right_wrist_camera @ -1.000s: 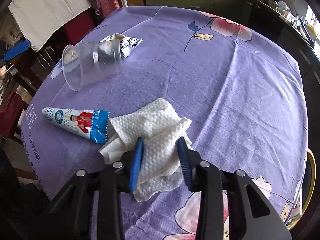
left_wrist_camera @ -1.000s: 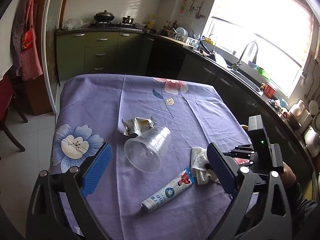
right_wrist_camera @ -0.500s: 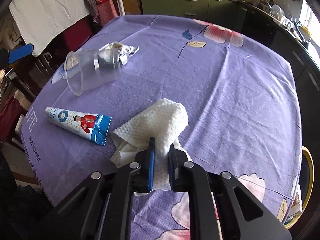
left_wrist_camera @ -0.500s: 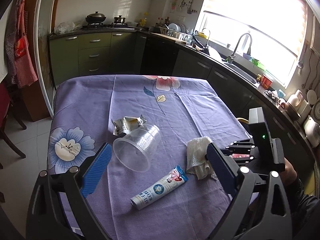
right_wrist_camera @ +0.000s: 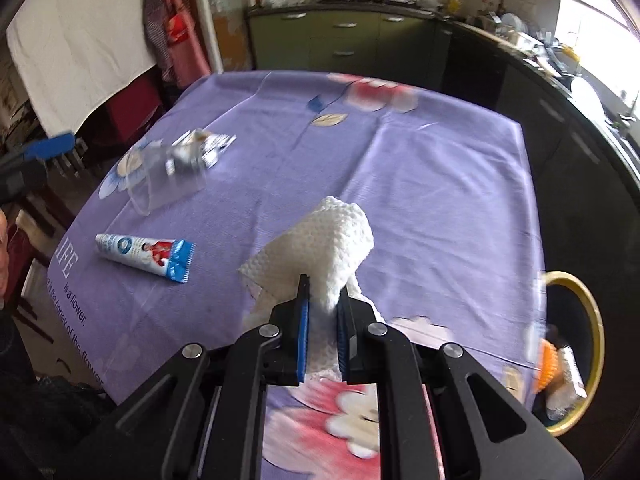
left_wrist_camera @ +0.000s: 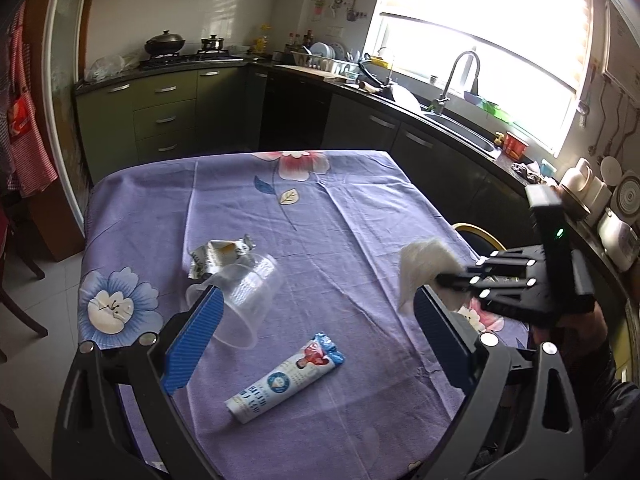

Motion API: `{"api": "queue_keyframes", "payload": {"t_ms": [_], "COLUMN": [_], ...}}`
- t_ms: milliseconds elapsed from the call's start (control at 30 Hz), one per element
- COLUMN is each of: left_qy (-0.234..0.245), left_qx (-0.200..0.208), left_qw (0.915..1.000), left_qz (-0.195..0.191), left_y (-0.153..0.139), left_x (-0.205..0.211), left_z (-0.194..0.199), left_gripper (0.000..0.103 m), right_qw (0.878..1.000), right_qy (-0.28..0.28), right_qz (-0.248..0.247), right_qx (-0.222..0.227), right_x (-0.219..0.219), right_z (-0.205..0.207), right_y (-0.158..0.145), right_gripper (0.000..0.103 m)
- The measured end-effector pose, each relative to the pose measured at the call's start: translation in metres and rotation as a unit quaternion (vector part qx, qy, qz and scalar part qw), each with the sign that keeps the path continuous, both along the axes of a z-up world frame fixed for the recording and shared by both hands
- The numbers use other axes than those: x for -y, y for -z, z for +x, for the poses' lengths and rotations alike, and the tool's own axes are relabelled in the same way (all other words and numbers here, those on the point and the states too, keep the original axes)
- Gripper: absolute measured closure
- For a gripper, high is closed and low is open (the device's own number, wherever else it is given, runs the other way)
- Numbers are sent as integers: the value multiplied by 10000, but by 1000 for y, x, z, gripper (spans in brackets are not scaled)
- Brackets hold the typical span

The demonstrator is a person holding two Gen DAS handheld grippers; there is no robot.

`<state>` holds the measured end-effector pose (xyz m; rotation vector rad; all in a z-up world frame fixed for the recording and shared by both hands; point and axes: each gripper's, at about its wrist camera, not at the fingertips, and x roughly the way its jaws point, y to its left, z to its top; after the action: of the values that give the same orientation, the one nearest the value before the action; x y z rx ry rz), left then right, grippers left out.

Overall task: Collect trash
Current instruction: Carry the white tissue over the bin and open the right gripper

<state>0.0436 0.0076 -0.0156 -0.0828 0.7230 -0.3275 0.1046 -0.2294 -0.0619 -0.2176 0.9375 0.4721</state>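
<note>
Right wrist view shows your right gripper (right_wrist_camera: pixel 322 316) pitched steeply down over the near edge of the purple flowered tablecloth (right_wrist_camera: pixel 440 184), its blue pads (right_wrist_camera: pixel 303 336) pinched tight on a crumpled white paper towel (right_wrist_camera: pixel 332 248) that bulges up above the fingertips and hangs clear of the cloth. Beyond the right edge of the table sits a yellow-rimmed trash bin (right_wrist_camera: pixel 592 320) with scraps inside. From the left wrist view, your right hand (left_wrist_camera: pixel 576 328) grips the tool from below at the table's right side, and the towel (left_wrist_camera: pixel 420 268) juts from its tip toward the table's middle. Your left gripper (left_wrist_camera: pixel 316 332) tilts down over the near left part of the table with its jaws spread wide and nothing between the pads. Ahead of it lie a clear plastic cup (left_wrist_camera: pixel 244 300) on its side, a crinkled foil wrapper (left_wrist_camera: pixel 218 256) touching the cup's far end, and a white and blue tube (left_wrist_camera: pixel 284 384) flat on the cloth nearer you.
</note>
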Motion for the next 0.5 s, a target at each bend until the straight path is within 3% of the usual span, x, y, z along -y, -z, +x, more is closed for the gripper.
{"api": "queue_keyframes", "payload": {"t_ms": [233,500], "left_qy": [140,203], "left_qx": [-15,-104], "left_qw": [9999,9997], "left_qz": [5,29], "left_y": [1,6], "left_x": [12,21], "left_z": [3,12], "left_gripper": [12,12], "right_qw": [9950,9711], "right_qy": [888,2291], "right_qz": [-91,-364], "right_qx": [457,553], "right_x": [75,185], "right_z": [4,29], "right_y": [-44,-61], "right_gripper": [91,91]}}
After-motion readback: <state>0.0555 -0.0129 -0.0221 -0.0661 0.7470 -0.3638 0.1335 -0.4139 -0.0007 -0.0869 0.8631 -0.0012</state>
